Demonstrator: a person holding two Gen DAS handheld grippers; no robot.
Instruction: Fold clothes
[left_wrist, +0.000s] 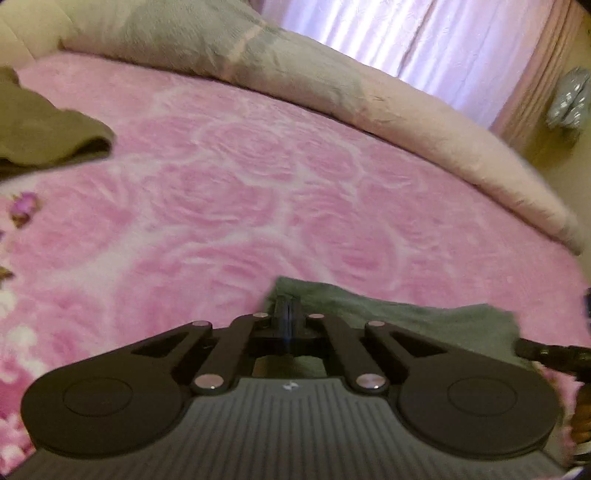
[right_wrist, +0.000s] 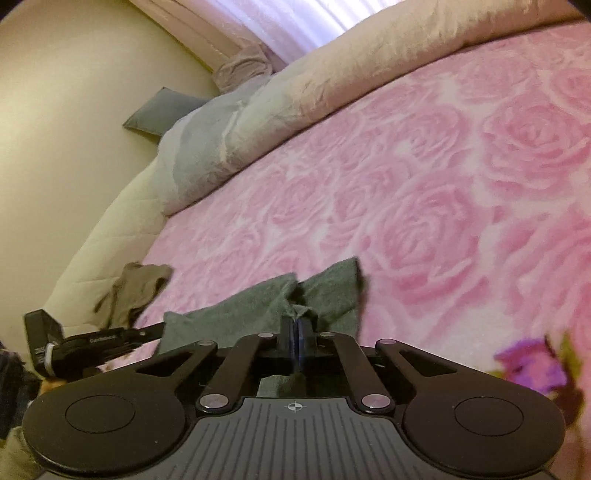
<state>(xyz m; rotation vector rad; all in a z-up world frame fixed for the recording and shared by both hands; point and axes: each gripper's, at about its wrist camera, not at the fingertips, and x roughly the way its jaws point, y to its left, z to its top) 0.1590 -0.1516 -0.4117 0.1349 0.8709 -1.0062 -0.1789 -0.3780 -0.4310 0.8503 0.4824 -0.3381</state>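
two claws pinching green cloth (right_wrist: 236, 314) | left claw (left_wrist: 286, 314) | right claw (right_wrist: 297, 328) | apparently on pink blanket (left_wrist: 221, 184)

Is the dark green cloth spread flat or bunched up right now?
Bunched. The dark green cloth lies rumpled with raised corners on the pink blanket, both tongs shut on its edge.

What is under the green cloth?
The green cloth lies on the pink rose blanket, which shows all around it. Both grippers, left and right, pinch its near edge. Whatever is right beneath the cloth is covered.
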